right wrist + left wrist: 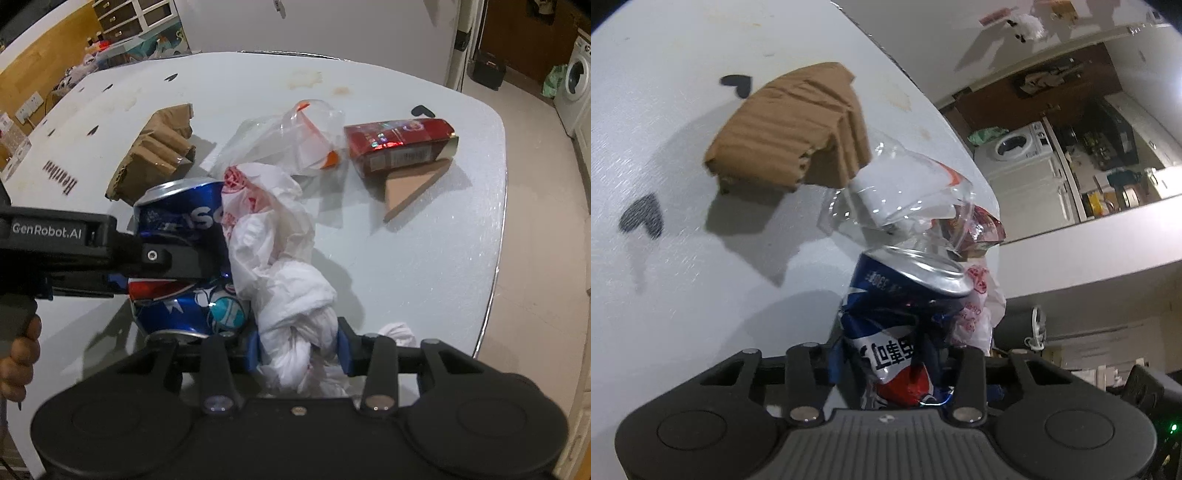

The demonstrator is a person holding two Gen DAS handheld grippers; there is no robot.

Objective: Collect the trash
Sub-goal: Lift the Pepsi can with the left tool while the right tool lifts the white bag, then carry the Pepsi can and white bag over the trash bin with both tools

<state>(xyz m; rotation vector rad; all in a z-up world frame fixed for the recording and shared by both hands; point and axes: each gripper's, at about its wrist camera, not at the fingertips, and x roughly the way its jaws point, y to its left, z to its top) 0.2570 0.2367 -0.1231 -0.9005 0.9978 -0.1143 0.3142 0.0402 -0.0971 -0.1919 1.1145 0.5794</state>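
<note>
A crushed blue soda can (897, 332) lies on the white table (406, 258), and my left gripper (894, 362) is shut on it. From the right wrist view, the left gripper (192, 262) comes in from the left across the can (177, 221). My right gripper (298, 350) is shut on the knotted end of a white plastic bag (280, 258) lying against the can's right side. Behind them lie a clear plastic bag (306, 136), a folded piece of brown cardboard (159, 147) and a red box (399, 144).
The red box leans on a cardboard wedge (410, 188). The table's rounded edge runs close on the right, with floor and a washing machine (576, 77) beyond. A person's hand (18, 354) holds the left gripper's handle. A clear container (11, 144) stands at the far left.
</note>
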